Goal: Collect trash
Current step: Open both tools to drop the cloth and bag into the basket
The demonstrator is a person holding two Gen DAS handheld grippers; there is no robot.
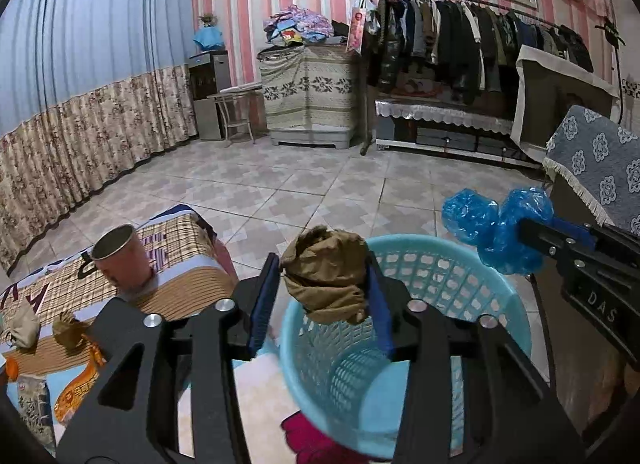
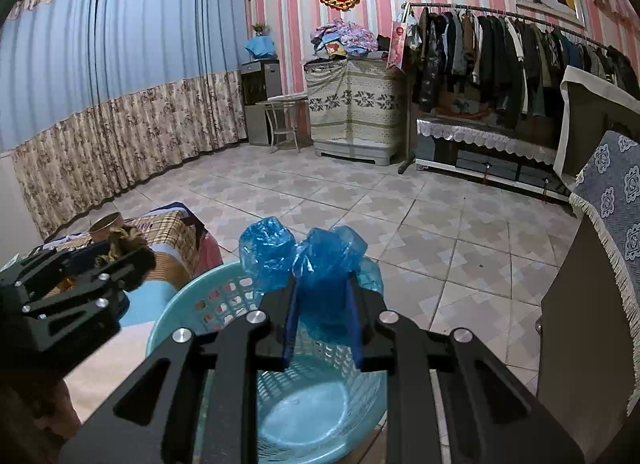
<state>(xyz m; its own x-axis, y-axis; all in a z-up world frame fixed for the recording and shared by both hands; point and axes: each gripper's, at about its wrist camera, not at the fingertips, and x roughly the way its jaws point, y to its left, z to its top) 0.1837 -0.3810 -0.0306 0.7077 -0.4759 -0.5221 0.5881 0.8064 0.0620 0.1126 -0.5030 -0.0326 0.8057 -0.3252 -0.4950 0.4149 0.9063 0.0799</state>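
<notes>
A crumpled brown paper wad (image 1: 324, 284) hangs between the blue pads of my left gripper (image 1: 324, 264), touching both, right above a light blue plastic basket (image 1: 460, 252). My right gripper (image 2: 322, 284) is shut on a bunch of blue plastic film (image 2: 304, 256), held over the far rim of the same basket (image 2: 180, 304). The basket's bottom looks bare. In the left wrist view the right gripper (image 1: 532, 232) comes in from the right with the blue film (image 1: 472, 215). The right wrist view has the left gripper (image 2: 132, 260) at the left with the brown wad (image 2: 120, 240).
Left of the basket is a surface under patterned cloth (image 1: 192, 276), holding a pink paper cup (image 1: 120, 260) and two more brown wads (image 1: 24, 328) (image 1: 68, 330). A cabinet draped in blue floral cloth (image 1: 600, 159) stands close on the right. Tiled floor (image 1: 300, 183) lies beyond.
</notes>
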